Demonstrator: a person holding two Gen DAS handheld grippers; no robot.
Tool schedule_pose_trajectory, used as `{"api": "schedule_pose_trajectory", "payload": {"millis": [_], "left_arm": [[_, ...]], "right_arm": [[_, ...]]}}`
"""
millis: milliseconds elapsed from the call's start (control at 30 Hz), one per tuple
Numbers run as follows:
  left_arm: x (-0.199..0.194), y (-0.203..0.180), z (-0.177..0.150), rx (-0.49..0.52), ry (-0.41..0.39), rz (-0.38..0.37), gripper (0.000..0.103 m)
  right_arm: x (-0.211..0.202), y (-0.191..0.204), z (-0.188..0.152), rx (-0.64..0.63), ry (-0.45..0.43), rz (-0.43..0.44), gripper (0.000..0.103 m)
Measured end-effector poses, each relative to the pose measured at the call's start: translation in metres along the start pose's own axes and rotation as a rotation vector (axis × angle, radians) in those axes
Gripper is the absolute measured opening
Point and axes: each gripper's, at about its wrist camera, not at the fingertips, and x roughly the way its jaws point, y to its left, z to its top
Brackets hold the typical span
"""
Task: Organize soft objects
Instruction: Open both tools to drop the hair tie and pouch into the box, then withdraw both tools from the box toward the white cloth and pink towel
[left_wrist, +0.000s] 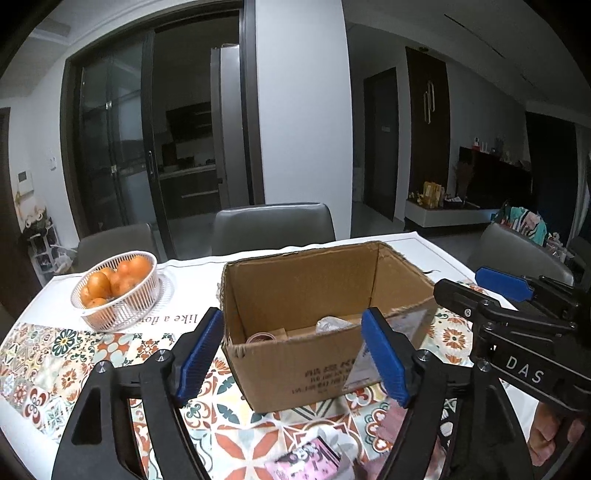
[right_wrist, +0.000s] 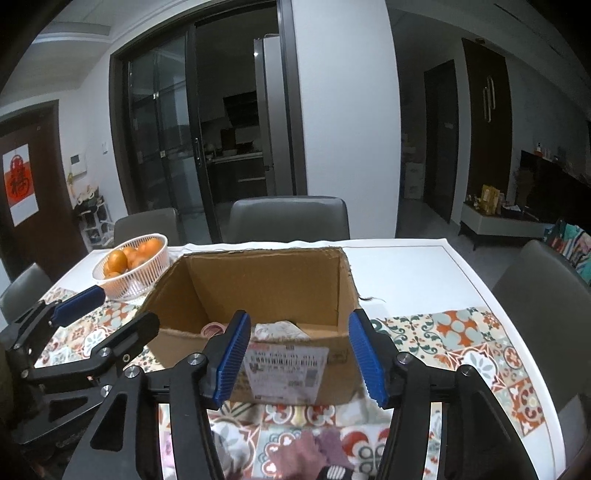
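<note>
Pink fuzzy cloth (right_wrist: 310, 452) lies nearest, before the cardboard box (right_wrist: 258, 280).
Both grippers, left gripper (left_wrist: 291, 354) and right gripper (right_wrist: 301, 362), hang with jaws apart, empty; the right should descend squarely and pinch the cloth's bulk.

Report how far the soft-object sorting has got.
Done: a white crumpled item already lies in the cardboard box. In hand: nothing; left gripper and right gripper are both open and empty. Left: the pink fuzzy cloth and pink packet lie on the table before the box.

Both wrist views look forward from close above the table's near edge, sharing the cardboard box (left_wrist: 317, 317) (right_wrist: 258, 295).
</note>
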Motion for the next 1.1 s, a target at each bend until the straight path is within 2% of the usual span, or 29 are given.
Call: {"api": "schedule_pose_trajectory", "payload": {"millis": [533, 1100], "left_arm": [[-0.065, -0.011, -0.03, -0.005, -0.019, 0.01, 0.079], [-0.091, -0.021, -0.082, -0.015, 0.031, 0.022, 0.079]], "right_arm": [[-0.063, 0.0, -0.032, 0.025, -0.031, -0.04, 0.066], [-0.087, 0.001, -0.081, 0.01, 0.003, -0.064, 0.067]]}}
